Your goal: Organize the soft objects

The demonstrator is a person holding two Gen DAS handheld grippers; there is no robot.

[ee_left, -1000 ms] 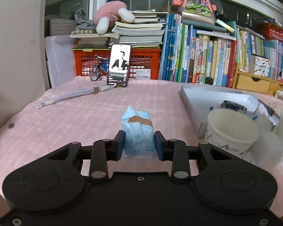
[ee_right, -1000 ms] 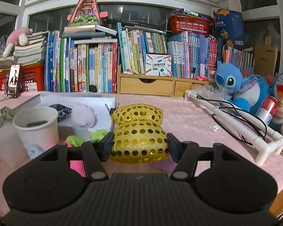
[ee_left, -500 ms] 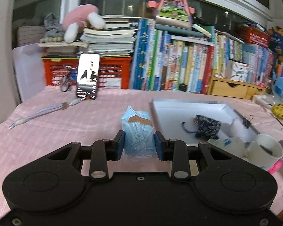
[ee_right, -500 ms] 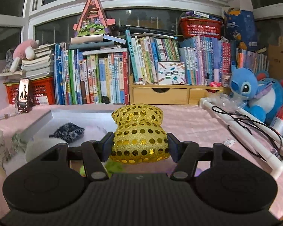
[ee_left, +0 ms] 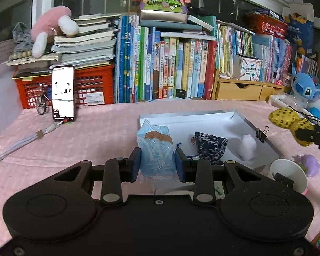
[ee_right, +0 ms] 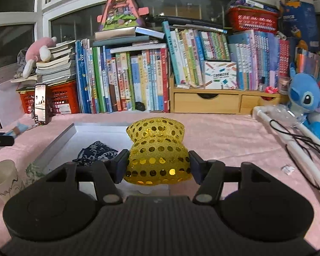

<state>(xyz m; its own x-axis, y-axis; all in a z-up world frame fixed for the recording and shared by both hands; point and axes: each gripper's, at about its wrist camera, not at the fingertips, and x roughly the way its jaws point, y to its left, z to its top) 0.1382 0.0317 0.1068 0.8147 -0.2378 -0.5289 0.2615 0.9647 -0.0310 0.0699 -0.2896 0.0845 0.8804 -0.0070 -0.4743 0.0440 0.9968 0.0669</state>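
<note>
Both loads have swung toward the tray [ee_left: 241, 117] at 12 o'clock: left hand-held gripper [ee_left: 157, 163] clamps the masks [ee_left: 154, 147], right hand-held gripper [ee_right: 157, 166] the pouch [ee_right: 156, 149], so drop-off looks near.

Grippers: two, left gripper [ee_left: 157, 162] and right gripper [ee_right: 157, 166]
White trays: one [ee_left: 202, 123]
Paper cups: one [ee_left: 288, 175]
Phones: one [ee_left: 63, 93]
Dark floral pouches: one [ee_left: 211, 146]
</note>
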